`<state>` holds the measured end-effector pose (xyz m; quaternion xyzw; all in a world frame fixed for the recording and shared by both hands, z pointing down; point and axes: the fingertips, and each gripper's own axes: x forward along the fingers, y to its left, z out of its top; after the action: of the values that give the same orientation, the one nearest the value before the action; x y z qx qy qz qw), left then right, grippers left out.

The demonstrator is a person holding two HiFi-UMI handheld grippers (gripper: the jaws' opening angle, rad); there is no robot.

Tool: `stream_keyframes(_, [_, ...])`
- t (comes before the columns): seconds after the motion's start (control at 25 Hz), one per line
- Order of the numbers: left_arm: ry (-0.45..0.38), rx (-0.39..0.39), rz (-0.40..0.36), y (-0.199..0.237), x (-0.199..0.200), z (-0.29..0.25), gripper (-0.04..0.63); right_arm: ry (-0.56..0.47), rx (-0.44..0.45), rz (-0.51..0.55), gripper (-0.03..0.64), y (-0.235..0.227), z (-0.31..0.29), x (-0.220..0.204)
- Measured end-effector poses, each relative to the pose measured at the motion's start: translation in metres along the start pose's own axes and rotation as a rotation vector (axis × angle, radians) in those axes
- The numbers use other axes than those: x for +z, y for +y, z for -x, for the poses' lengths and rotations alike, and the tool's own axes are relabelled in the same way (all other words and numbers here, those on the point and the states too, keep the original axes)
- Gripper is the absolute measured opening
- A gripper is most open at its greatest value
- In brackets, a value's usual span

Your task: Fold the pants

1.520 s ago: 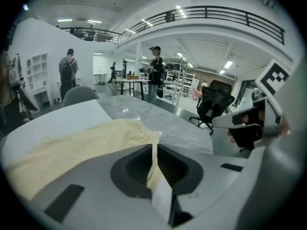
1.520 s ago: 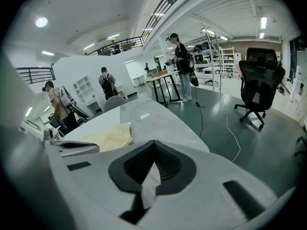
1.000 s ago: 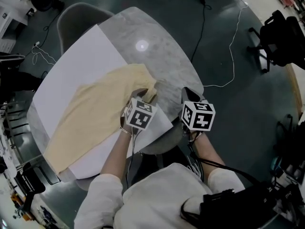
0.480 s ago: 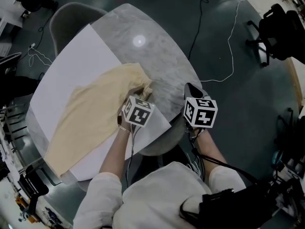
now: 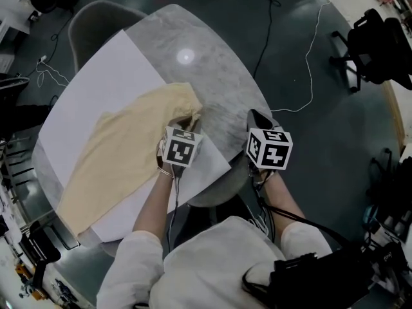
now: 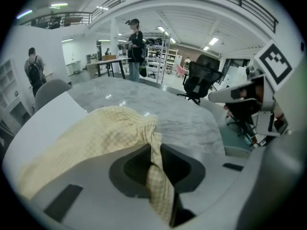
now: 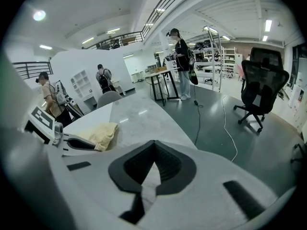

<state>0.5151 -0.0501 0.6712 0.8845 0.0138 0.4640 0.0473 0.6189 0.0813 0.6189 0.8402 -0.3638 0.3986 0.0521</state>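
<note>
Pale yellow pants (image 5: 122, 153) lie spread on a white sheet (image 5: 103, 82) on the round marble table (image 5: 212, 76), waistband end towards me. My left gripper (image 5: 187, 122) sits at that end. In the left gripper view its jaws are closing, and a bunched fold of the pants (image 6: 96, 133) runs down between them, pinched by the left gripper (image 6: 156, 171). My right gripper (image 5: 257, 118) hovers over the table's near right edge, apart from the cloth. The right gripper (image 7: 146, 181) shows only a narrow gap with bare table behind it. The pants (image 7: 100, 134) lie to its left.
A grey chair (image 5: 96, 21) stands at the table's far left. A black office chair (image 5: 380, 44) and a cable (image 5: 309, 76) are on the floor to the right. Several people stand at a far table (image 7: 163, 73) in the room.
My left gripper's jaws have closed on the waistband end of the pants, which is now gathered up between them. The right gripper has stayed where it was.
</note>
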Motion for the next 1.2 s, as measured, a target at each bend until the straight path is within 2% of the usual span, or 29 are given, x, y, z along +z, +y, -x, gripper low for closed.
stream_keyframes(0.24, [-0.107,0.036,0.104,0.01,0.017,0.043,0.055,-0.03,0.024,0.023,-0.008,0.022,0.019,0.013])
stream_keyframes(0.52, [-0.211,0.099,0.221,0.055,0.01,0.13,0.055,-0.073,0.069,0.106,-0.008,0.096,0.046,0.034])
stream_keyframes(0.96, [-0.353,0.252,0.349,0.133,-0.045,0.266,0.055,-0.117,0.171,0.22,-0.008,0.223,0.077,0.038])
stream_keyframes(1.2, [-0.397,0.347,0.404,0.173,-0.083,0.332,0.055,-0.121,0.252,0.278,-0.008,0.303,0.082,0.035])
